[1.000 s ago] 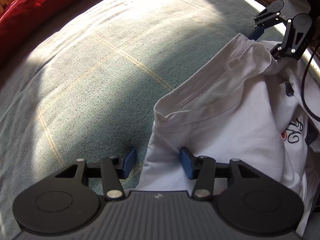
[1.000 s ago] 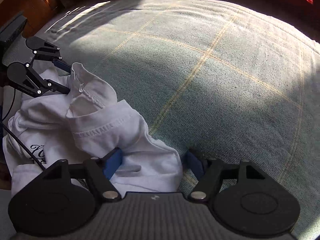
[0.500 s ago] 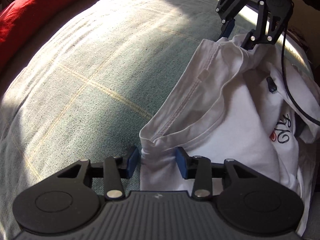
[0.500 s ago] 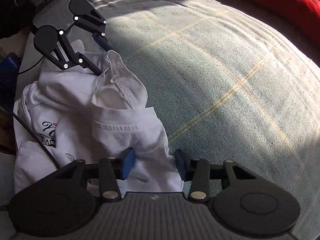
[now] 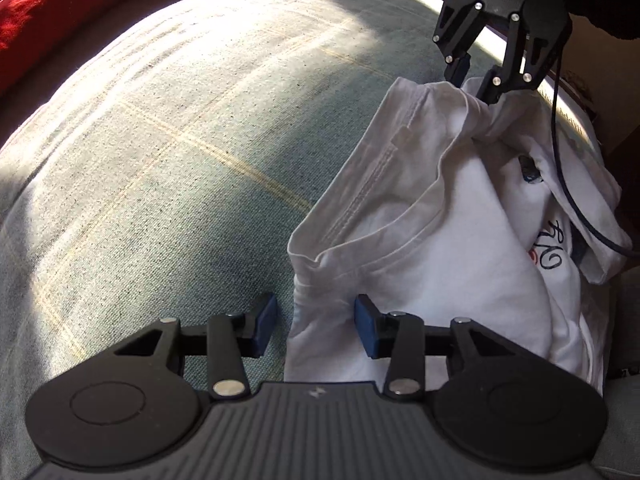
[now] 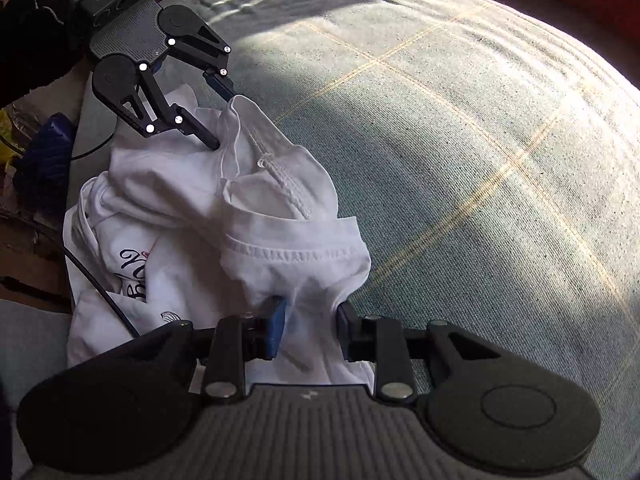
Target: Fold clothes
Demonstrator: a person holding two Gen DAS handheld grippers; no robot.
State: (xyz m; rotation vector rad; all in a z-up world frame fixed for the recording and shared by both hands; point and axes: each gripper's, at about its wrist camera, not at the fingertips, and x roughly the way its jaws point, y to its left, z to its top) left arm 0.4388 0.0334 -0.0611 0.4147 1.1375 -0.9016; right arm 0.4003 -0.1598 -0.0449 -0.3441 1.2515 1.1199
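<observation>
Now we hold a white T-shirt bunched at the near edge of a bed, on a grey-green checked bedspread lit by a band of sun. A red cushion lies at the far side.

Our left tool points steeply down at one end of the shirt's ribbed neckband. Its right blue pad touches the cloth; its left pad stands apart, with bedspread showing in the gap, so this tool is not yet clamped, though cloth lies between the pads.

Our right tool is at the other end of the neckband, and its jaws are closing, with a gathered fold of white cloth pinched between both pads.

The neckband runs as a slack, sagging line from one tool to the other, so the shirt's width lies across between our two hands. The body, with a dark printed motif, hangs crumpled toward us, off the bed's edge. The open bedspread lies ahead of both tools. We judge that spreading the shirt means drawing the hands apart along that line, then forward.
</observation>
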